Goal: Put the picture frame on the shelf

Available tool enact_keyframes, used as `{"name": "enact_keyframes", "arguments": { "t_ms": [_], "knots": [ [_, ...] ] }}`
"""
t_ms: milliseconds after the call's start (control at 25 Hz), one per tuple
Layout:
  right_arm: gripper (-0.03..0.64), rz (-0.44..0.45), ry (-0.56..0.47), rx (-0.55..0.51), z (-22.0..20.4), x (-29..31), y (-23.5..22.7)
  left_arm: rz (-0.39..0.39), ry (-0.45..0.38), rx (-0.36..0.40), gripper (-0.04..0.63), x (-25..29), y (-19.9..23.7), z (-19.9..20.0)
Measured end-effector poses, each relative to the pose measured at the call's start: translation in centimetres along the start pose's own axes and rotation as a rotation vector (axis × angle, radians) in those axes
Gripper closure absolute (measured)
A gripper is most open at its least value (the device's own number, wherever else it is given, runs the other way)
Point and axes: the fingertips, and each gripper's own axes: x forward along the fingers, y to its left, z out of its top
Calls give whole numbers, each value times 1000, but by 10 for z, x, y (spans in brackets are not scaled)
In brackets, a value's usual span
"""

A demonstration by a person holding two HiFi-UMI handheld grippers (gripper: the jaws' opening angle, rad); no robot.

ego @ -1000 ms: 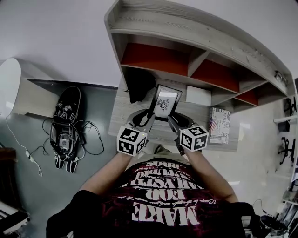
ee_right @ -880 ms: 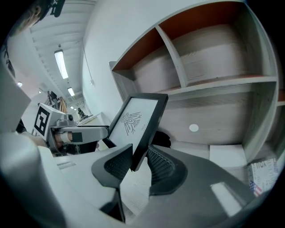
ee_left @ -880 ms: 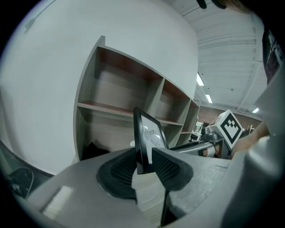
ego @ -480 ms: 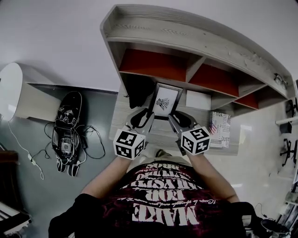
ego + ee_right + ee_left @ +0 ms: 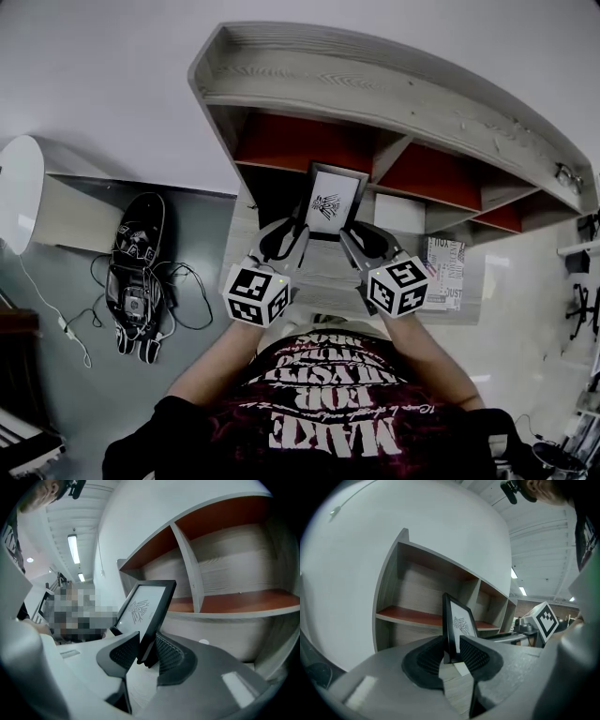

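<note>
Pinching the picture frame (image 5: 330,202) from either side, left gripper (image 5: 298,234) and right gripper (image 5: 349,236) hold it before the shelf (image 5: 394,94).

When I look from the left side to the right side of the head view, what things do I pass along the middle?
Black device with cables → left gripper → picture frame → right gripper → printed item.
</note>
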Motion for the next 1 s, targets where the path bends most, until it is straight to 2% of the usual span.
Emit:
{"name": "enact_keyframes", "arguments": {
  "t_ms": [360,720,1000],
  "knots": [
    [486,15,2,14,19,19,-19,13,3,-18,486,23,14,13],
    [488,43,-7,46,41,39,-35,26,6,-87,488,45,35,28],
    [488,57,-32,59,59,61,-44,62,19,-107,488,66,61,30]
  ]
}}
